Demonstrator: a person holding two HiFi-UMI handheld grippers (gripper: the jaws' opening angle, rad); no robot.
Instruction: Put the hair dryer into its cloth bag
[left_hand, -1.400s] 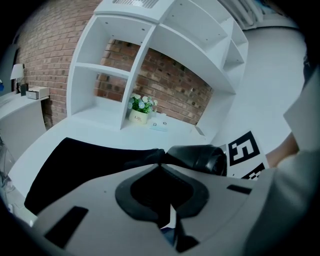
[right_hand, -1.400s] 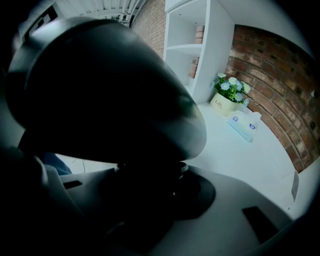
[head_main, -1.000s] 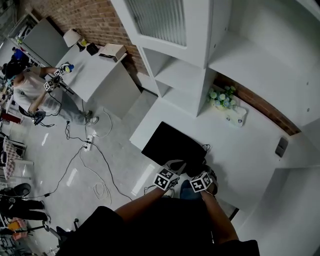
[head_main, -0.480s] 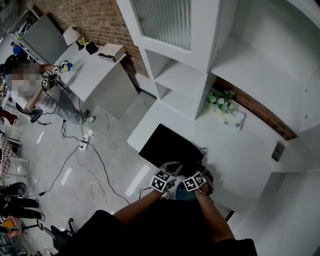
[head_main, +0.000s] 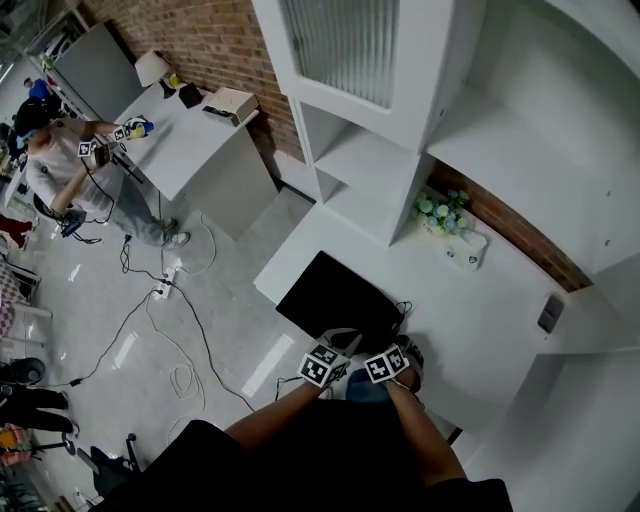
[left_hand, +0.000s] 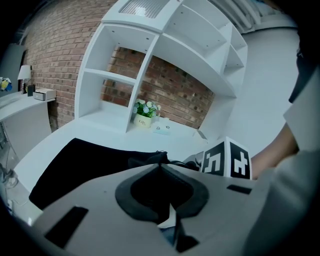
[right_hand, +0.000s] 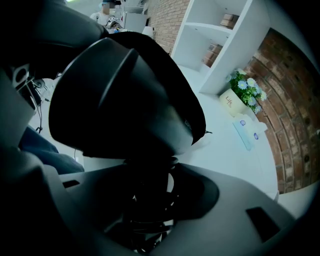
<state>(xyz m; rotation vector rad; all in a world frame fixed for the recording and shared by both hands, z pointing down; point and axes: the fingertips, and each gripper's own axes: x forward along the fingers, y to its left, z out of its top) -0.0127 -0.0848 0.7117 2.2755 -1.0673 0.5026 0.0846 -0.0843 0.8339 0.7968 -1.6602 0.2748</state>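
The black cloth bag (head_main: 330, 295) lies flat on the white table (head_main: 480, 300), also in the left gripper view (left_hand: 85, 162). My left gripper (head_main: 345, 338) is at the bag's near edge, and its jaws (left_hand: 161, 167) are shut on a raised fold of the black cloth. The black hair dryer (right_hand: 120, 95) fills the right gripper view, head away from the camera, with black cloth (right_hand: 192, 112) behind it. My right gripper (head_main: 402, 352) points steeply down over it. Its jaws (right_hand: 150, 167) have just been opening. The dryer's handle and coiled cord stand between them, with a light gap on one side.
A white shelf unit (head_main: 400, 150) rises behind the table. A pot of flowers (head_main: 440, 212) and a small white box (head_main: 465, 250) stand at the table's back, a dark device (head_main: 550, 312) to the right. Cables (head_main: 180, 330) trail on the floor. A person (head_main: 60, 170) works at a far desk.
The head view has shifted a little. Both grippers stay at the bag's near edge, the right one slightly closer to the left one.
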